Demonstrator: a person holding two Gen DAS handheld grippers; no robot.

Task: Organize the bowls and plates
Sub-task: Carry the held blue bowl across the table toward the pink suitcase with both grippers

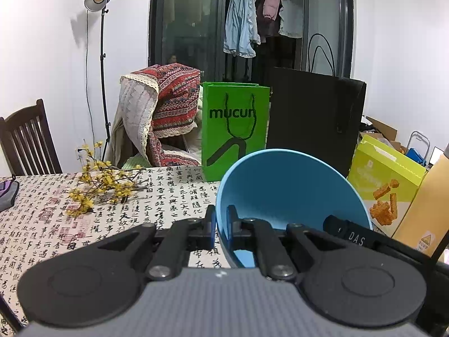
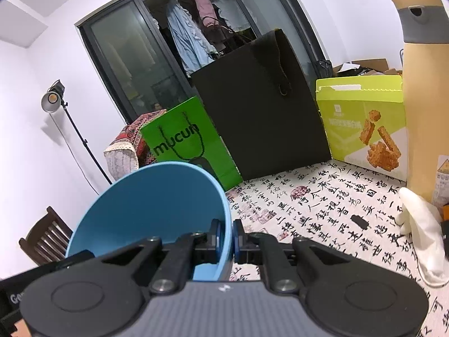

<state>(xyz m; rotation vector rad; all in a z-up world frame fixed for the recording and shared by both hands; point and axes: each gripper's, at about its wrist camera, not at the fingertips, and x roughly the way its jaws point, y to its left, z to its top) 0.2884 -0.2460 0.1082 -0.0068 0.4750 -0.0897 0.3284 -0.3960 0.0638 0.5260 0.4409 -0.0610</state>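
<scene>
- Calligraphy-printed cloth (image 2: 322, 210) is seen covering the worktop, which is backed by a green "mucun" paper bag (image 1: 234, 129), a black paper bag (image 1: 314, 118) and a yellow-green snack box (image 2: 362, 123).
- One blue bowl (image 1: 289, 191) is carried between both grippers, clear of the worktop and tipped so that its open mouth faces back toward the cameras.
- The jaws of the left gripper (image 1: 221, 224) are closed nearly all the way on the bowl's left rim, one pad inside the wall and one outside.
- The jaws of the right gripper (image 2: 226, 237) are pinched likewise on the opposite rim, so the bowl lies to the right of the left jaws and to the left of the right jaws.
- Neither hand is nearer; the bowl spans the gap between them, and its rim-to-rim line runs from one gripper to the other.
- No plates or other bowls are shown in either view, so the place for setting it down cannot be told.
- Equal pace would likely be needed from both hands, since any spreading could drag the rim out of a pinch.
</scene>
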